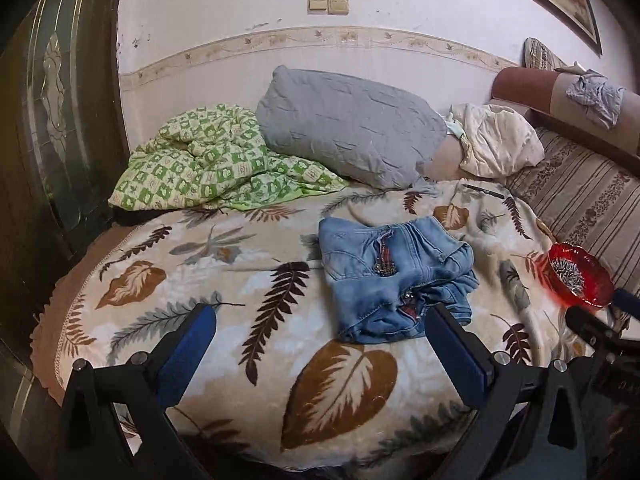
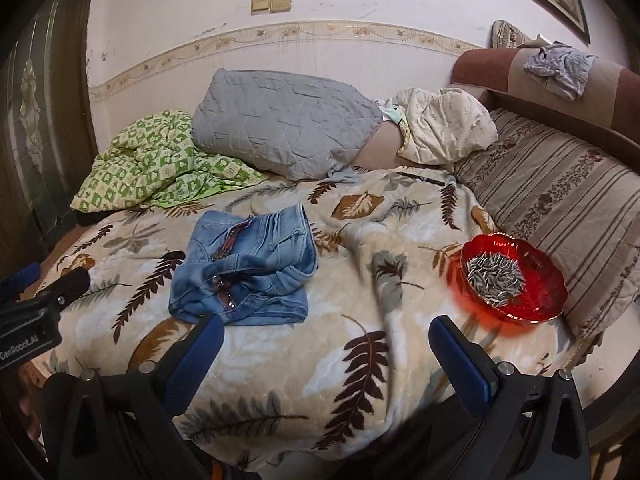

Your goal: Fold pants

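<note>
Light blue denim pants (image 1: pixel 394 276) lie folded in a small bundle on the leaf-print blanket (image 1: pixel 240 280); they also show in the right wrist view (image 2: pixel 246 270). My left gripper (image 1: pixel 320 320) is open and empty, held above the blanket just in front of the pants. My right gripper (image 2: pixel 326 332) is open and empty, to the right of the pants, above the blanket (image 2: pixel 360 360). The right gripper's tip shows at the right edge of the left wrist view (image 1: pixel 592 328), and the left gripper shows at the left edge of the right wrist view (image 2: pixel 44 300).
A red glass bowl (image 2: pixel 532 292) of seeds sits on the blanket at the right, also in the left wrist view (image 1: pixel 596 280). A grey pillow (image 1: pixel 348 128), a green checked quilt (image 1: pixel 208 164) and a cream pillow (image 1: pixel 496 140) lie at the back. A striped sofa cushion (image 2: pixel 560 196) borders the right.
</note>
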